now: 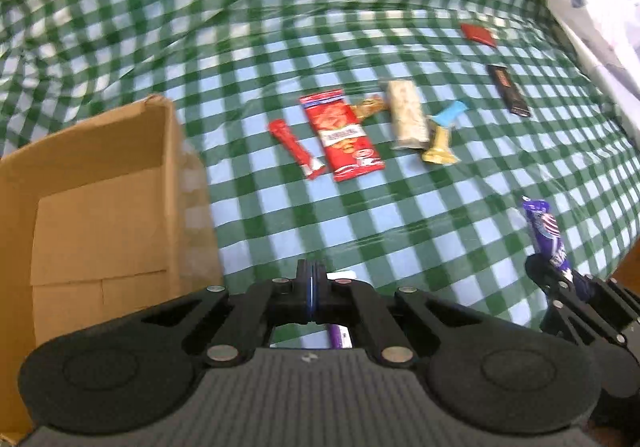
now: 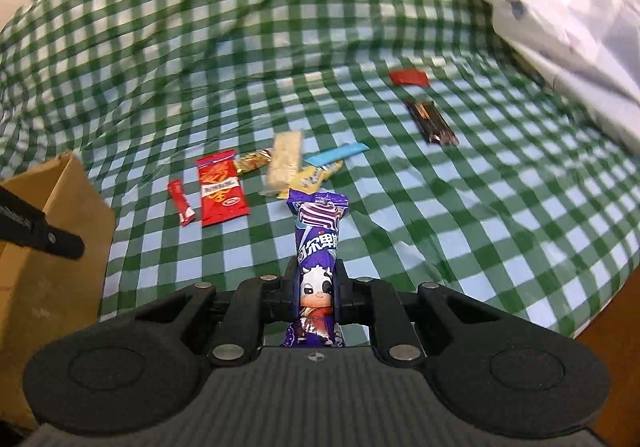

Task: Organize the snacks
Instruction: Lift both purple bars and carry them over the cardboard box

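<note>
1. Right wrist view, nearest: the right gripper [image 2: 316, 287] pinches a purple candy packet [image 2: 318, 239] low on its body, so most of the wrapper stands free above the pads. The film looks slick; a quick swing could let it pivot or slide out before it reaches the box.
2. The left gripper [image 1: 311, 287] has its fingers pressed together with nothing visible between them. A bit of purple-and-white wrapper [image 1: 338, 337] shows beneath it, but what it is I cannot tell. Being closed, this tool would need to open before it could pick anything up.
3. Just left of it, the cardboard box [image 1: 120, 175] sits with its open top facing up. Its upright flap could catch the purple packet on the way in, and a knock might shove the light box across the checked cloth [image 1: 400, 239].
4. Farther out, a thin red stick [image 1: 296, 149], a red packet [image 1: 344, 135], a pale bar [image 1: 406, 115], a yellow packet [image 1: 438, 151] and a blue packet [image 1: 450, 114] lie close together, some overlapping; reaching for one may drag a neighbour.
5. Farthest, a dark bar [image 1: 509, 90] and a small red sachet [image 1: 478, 34] lie flat near the white plastic sheet [image 1: 592, 7], hard to get fingers under.
</note>
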Action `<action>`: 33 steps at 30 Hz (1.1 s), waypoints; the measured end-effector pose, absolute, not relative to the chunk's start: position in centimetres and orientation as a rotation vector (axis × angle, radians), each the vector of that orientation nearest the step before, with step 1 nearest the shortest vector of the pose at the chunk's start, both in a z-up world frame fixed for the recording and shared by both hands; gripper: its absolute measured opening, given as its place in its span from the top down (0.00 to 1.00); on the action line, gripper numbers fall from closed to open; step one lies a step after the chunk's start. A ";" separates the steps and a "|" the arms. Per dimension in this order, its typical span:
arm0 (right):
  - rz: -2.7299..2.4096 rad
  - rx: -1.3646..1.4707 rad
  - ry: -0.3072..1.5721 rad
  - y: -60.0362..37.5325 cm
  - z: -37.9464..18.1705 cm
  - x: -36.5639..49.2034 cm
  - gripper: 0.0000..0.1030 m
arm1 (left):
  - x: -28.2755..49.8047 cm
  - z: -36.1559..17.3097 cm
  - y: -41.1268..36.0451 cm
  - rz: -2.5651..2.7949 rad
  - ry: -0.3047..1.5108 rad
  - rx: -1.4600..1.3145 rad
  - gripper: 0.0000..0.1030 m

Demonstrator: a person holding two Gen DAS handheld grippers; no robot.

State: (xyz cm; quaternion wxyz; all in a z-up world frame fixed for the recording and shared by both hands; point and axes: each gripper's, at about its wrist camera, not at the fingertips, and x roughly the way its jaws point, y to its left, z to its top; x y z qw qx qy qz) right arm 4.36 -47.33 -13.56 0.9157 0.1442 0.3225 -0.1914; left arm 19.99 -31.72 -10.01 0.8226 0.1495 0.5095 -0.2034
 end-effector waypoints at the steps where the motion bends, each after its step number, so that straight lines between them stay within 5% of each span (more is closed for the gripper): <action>1: -0.400 0.290 0.670 -47.2 -13.8 4.6 0.85 | 20.6 -10.7 -31.5 -0.459 1.106 0.312 1.00; 3: -0.419 0.307 0.710 -47.3 -14.5 4.9 0.85 | 21.3 -12.3 -31.5 -0.452 1.159 0.306 0.99; 5: -0.422 0.333 0.712 -47.6 -15.0 4.4 0.85 | 21.5 -14.2 -31.7 -0.478 1.221 0.308 0.87; 7: -0.438 0.339 0.724 -47.7 -15.4 4.1 0.85 | 21.1 -15.7 -32.1 -0.482 1.284 0.307 0.54; 10: -0.455 0.360 0.749 -48.4 -16.4 4.1 0.85 | 20.1 -17.7 -33.4 -0.491 1.292 0.347 0.26; 17: -0.483 0.417 0.788 -50.5 -18.7 4.9 0.85 | 21.5 -25.1 -34.9 -0.357 1.421 0.444 0.28; 18: -0.482 0.421 0.792 -50.7 -18.9 5.0 0.85 | 21.6 -24.9 -34.6 -0.351 1.418 0.411 0.35; 19: -0.479 0.424 0.796 -50.7 -19.1 5.1 0.85 | 21.5 -24.4 -34.4 -0.362 1.393 0.389 0.68; 20: -0.476 0.426 0.798 -50.8 -19.2 5.1 0.85 | 21.3 -23.9 -34.4 -0.386 1.361 0.390 0.77; 33: -0.361 0.395 0.640 -45.3 -11.5 1.4 0.85 | 14.1 -8.8 -27.6 -0.425 1.104 0.346 0.80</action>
